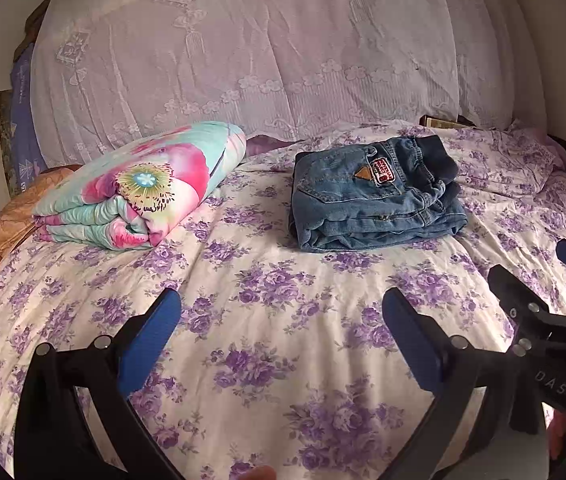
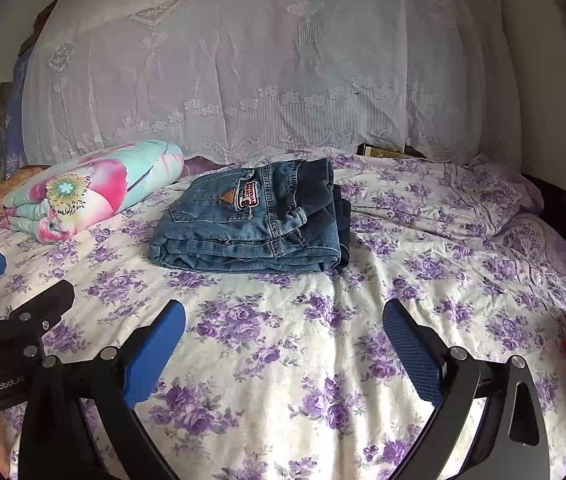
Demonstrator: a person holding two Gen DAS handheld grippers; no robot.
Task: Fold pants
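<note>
Blue denim pants lie folded into a thick, squarish stack on the bed, waistband up and toward the far side, with a tan triangular patch and a red-and-white label on the top layer. The dark elastic waist bunches along the stack's far right edge. On all sides of the stack the sheet is bare, and a broad stretch of it lies between the pants and both tools. To the left, well apart, sits a rolled quilt, puffy and printed with pink and turquoise flowers. The sheet itself is thin, wrinkled cotton with purple roses on cream. Behind the bed hangs a pale lace curtain with a flower border; something dark and flat shows at its foot on the right, too small to name.

The left tool hovers over the near part of the bed, its blue-padded fingers spread wide and holding nothing. The right tool does likewise just beside it, jaws parted and empty, away from the pants.
</note>
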